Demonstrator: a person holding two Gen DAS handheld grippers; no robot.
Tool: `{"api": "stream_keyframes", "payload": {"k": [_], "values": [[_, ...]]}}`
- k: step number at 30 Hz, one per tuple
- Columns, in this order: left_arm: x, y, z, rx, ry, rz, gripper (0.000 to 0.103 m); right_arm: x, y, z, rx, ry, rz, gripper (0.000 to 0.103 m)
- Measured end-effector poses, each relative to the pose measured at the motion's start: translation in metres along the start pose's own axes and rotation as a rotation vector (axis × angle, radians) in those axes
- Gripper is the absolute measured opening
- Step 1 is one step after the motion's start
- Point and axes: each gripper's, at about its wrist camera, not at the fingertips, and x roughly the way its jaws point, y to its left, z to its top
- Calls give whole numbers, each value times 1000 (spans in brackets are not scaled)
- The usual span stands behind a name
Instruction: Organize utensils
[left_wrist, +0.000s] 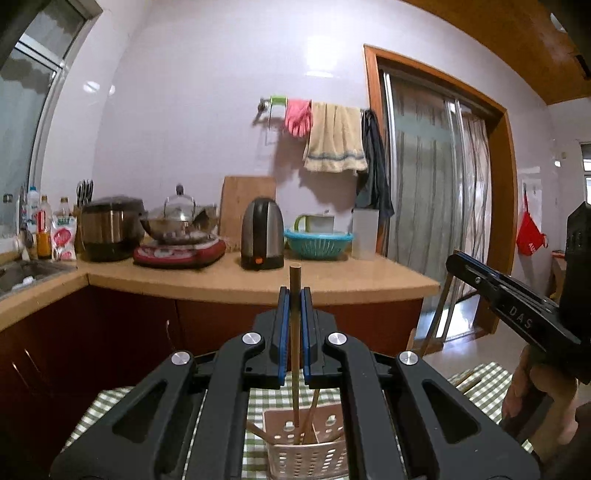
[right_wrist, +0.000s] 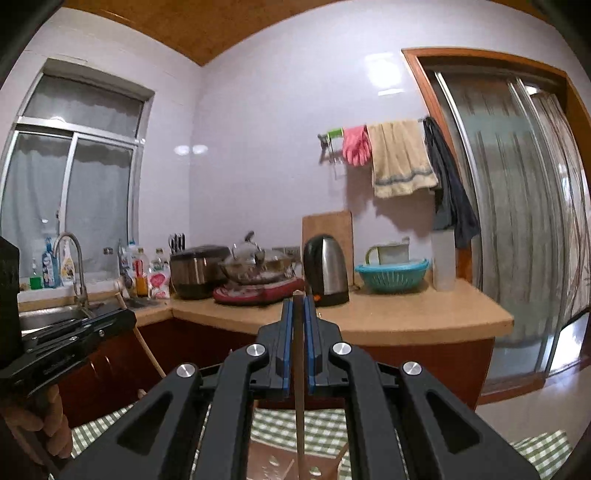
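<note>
My left gripper (left_wrist: 294, 291) is shut on a wooden chopstick (left_wrist: 294, 350) held upright, its lower end inside a white perforated utensil basket (left_wrist: 308, 448) that holds other chopsticks. The basket stands on a green checked tablecloth (left_wrist: 476, 380). My right gripper (right_wrist: 297, 302) is shut on a dark chopstick (right_wrist: 299, 398) held upright above the basket's rim (right_wrist: 332, 465). The right gripper also shows at the right of the left wrist view (left_wrist: 452, 264); the left gripper shows at the left of the right wrist view (right_wrist: 127, 319), with its chopstick (right_wrist: 146, 347).
A kitchen counter (left_wrist: 332, 277) lies ahead with a kettle (left_wrist: 263, 232), rice cooker (left_wrist: 110, 232), pot on a red cooktop (left_wrist: 181, 251), teal colander (left_wrist: 318, 242) and bottles. A sink (right_wrist: 48, 314) is at left. A glass sliding door (right_wrist: 517, 221) is at right.
</note>
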Motion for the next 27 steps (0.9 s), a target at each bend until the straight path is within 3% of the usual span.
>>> {"api": "stream_keyframes", "payload": {"k": [3, 6, 7, 12, 17, 27], "values": [[18, 5, -16, -12, 58, 8, 7, 11, -3, -15, 13, 53, -1, 7], [27, 9, -28, -16, 101, 16, 19, 14, -4, -22, 20, 78, -4, 17], [27, 10, -31, -19, 110, 19, 29, 13, -4, -22, 21, 81, -4, 20], [24, 11, -33, -17, 115, 26, 48, 9, 1, -21, 16, 85, -4, 36], [9, 6, -26, -3, 85, 27, 63, 0, 5, -15, 19, 82, -3, 44], [-33, 0, -20, -7, 57, 60, 73, -42, 17, -10, -2, 69, -64, 58]]}}
